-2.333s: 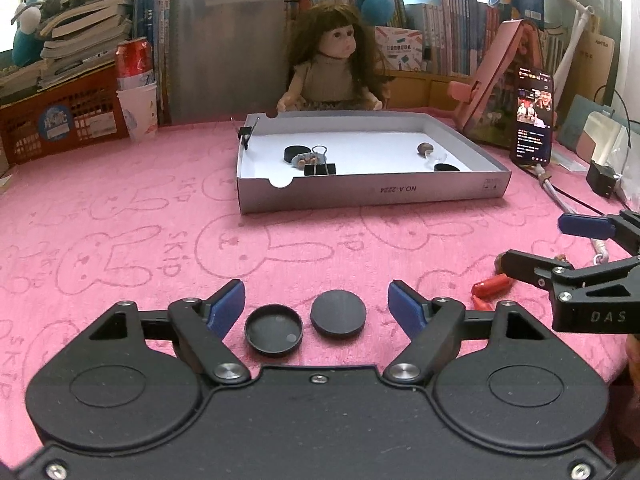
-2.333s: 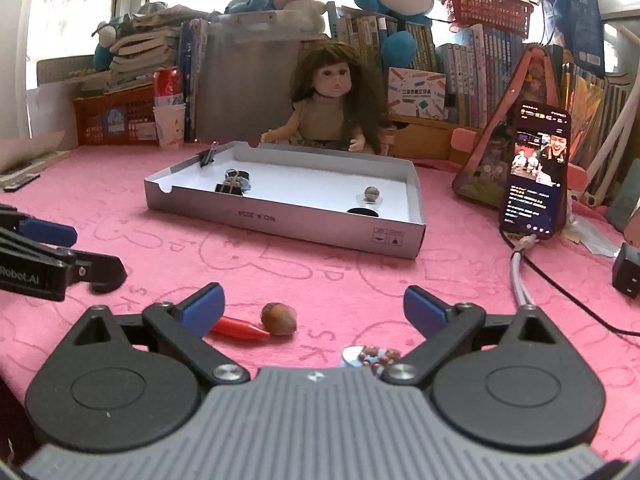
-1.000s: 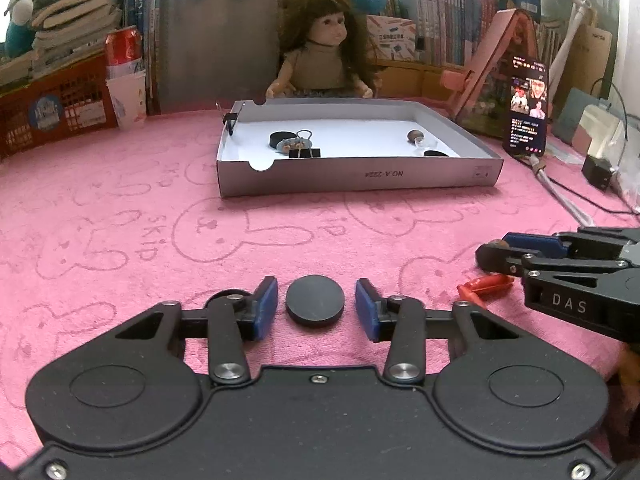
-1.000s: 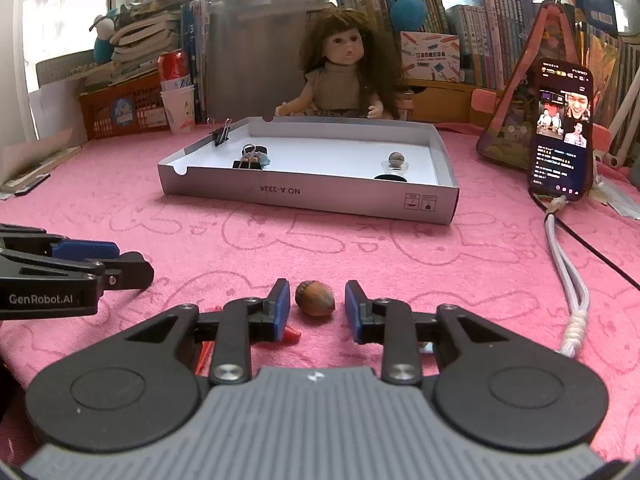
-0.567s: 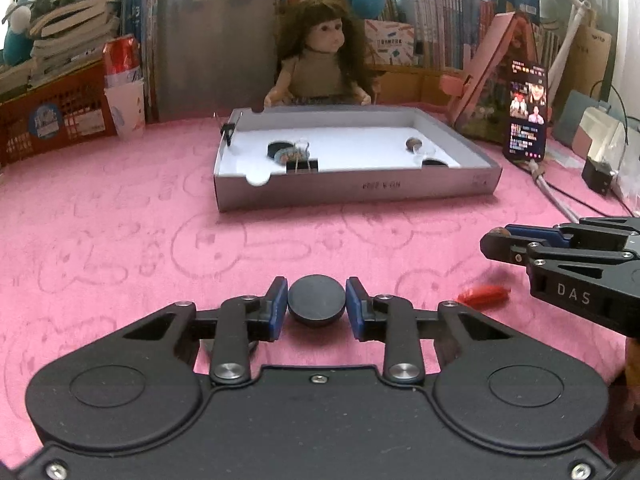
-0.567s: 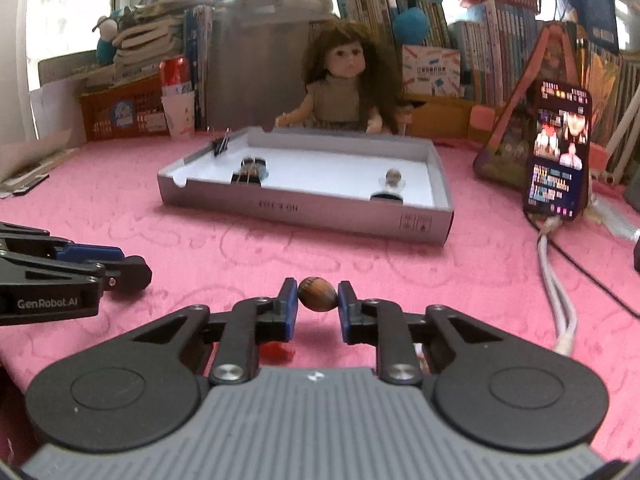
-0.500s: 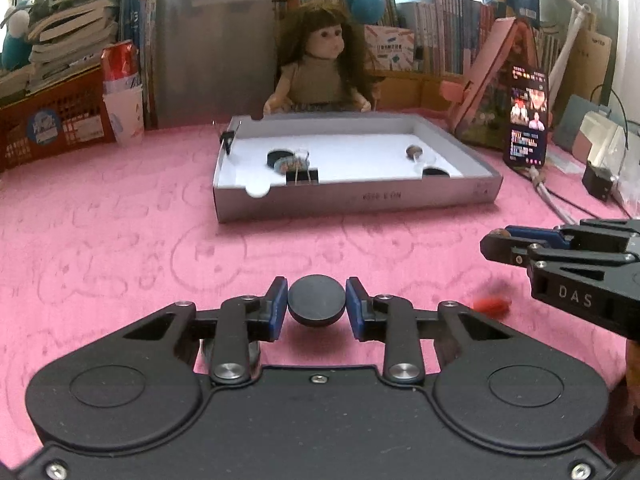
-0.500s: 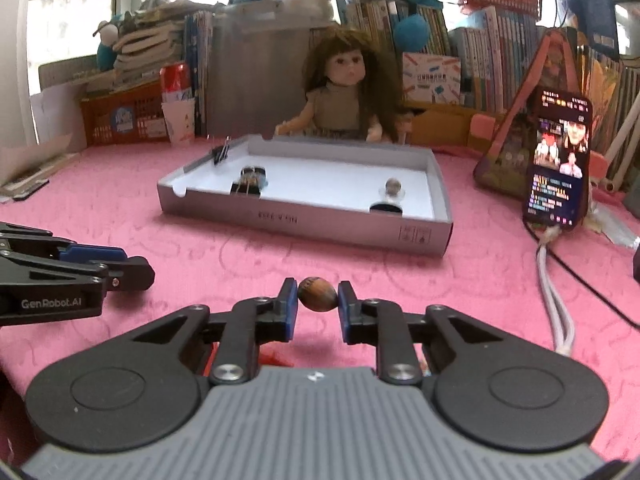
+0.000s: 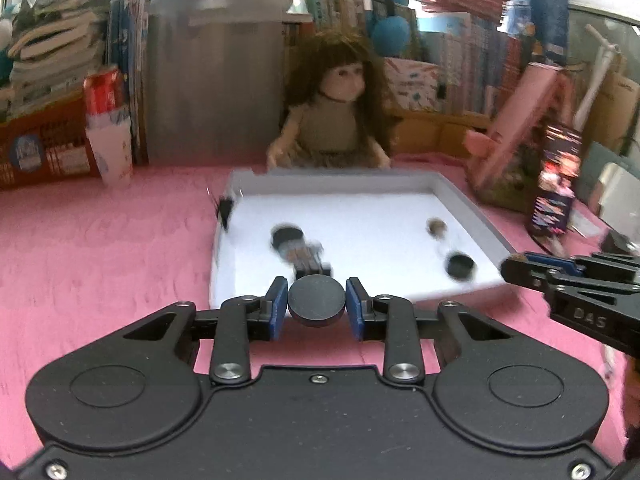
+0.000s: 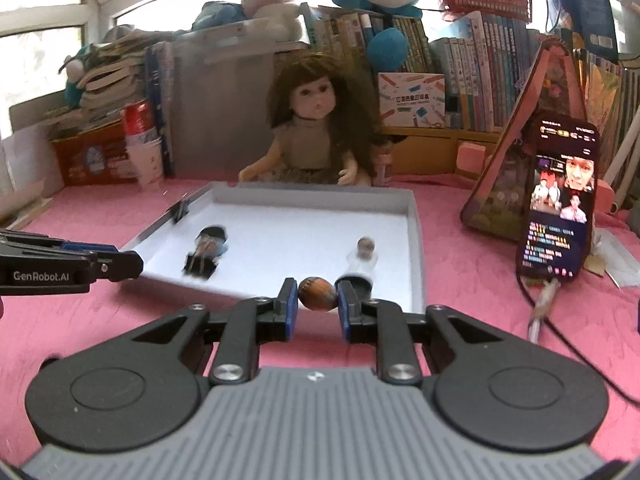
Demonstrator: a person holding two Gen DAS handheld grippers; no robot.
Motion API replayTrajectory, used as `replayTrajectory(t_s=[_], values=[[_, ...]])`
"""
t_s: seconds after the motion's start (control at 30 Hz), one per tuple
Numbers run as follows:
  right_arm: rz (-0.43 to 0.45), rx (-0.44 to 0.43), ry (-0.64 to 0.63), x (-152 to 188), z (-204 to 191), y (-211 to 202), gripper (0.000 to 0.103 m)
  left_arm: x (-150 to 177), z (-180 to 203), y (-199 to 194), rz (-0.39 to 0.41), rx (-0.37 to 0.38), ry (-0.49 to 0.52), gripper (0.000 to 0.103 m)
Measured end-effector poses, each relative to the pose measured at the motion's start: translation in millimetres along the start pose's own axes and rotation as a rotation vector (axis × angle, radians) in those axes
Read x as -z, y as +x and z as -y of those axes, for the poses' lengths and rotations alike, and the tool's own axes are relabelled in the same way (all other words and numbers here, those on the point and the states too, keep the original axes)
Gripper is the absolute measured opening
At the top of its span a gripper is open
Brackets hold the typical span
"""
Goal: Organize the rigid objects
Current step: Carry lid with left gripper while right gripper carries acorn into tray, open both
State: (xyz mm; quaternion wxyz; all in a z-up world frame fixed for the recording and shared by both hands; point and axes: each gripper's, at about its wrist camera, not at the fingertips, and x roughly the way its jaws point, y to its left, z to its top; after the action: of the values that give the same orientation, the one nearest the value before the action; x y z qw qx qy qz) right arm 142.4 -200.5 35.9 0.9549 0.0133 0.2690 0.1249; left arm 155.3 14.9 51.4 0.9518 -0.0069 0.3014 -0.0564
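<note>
A pink cloth printed with faint rabbit outlines covers the counter (image 10: 472, 280), and a wall of books (image 10: 472, 76), stacked papers and plush toys lines its far edge. A grey storage bin (image 9: 214, 92) stands against the books, with a red can (image 9: 103, 90) resting on paper cups to its left. A long-haired doll (image 10: 314, 128) in a beige dress sits directly behind a shallow grey box (image 10: 416, 240) with a white floor.

A pink stand (image 10: 532, 136) leans to the right of the box, and a lit phone (image 10: 558, 200) is propped in front of it with a cable trailing toward the counter's near edge.

Inside the box, a black binder clip (image 10: 180, 211) grips the left wall. On the white floor lie a black round cap (image 9: 286, 236) with another binder clip (image 10: 202, 262) just in front of it, a small corked bottle (image 10: 362, 258) on the right side, and a second black cap (image 9: 460, 266) near the front right corner. Motion blur softens all of these.

The left claw (image 9: 317, 307) is clamped on a black disc (image 9: 317, 300), held clear of the cloth at the front wall of the box. The right claw (image 10: 318, 306) is clamped on a brown nut (image 10: 317, 294), held above the front wall on the right side, just in front of the corked bottle. Each claw shows at the edge of the other's view, roughly level with it.
</note>
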Motion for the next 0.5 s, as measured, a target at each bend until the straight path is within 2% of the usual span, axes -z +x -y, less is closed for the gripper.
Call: replayTrajectory(t_s=[0.27, 0.5], values=[[-0.106, -0.040, 0.099, -44, 36, 63, 0.025, -62, -13, 71, -0.056, -0.041, -0.072, 0.029], [-0.153, -0.012, 0.104, -61, 46, 107, 0.025, -78, -17, 136, -0.146, -0.095, -0.113, 0.029]])
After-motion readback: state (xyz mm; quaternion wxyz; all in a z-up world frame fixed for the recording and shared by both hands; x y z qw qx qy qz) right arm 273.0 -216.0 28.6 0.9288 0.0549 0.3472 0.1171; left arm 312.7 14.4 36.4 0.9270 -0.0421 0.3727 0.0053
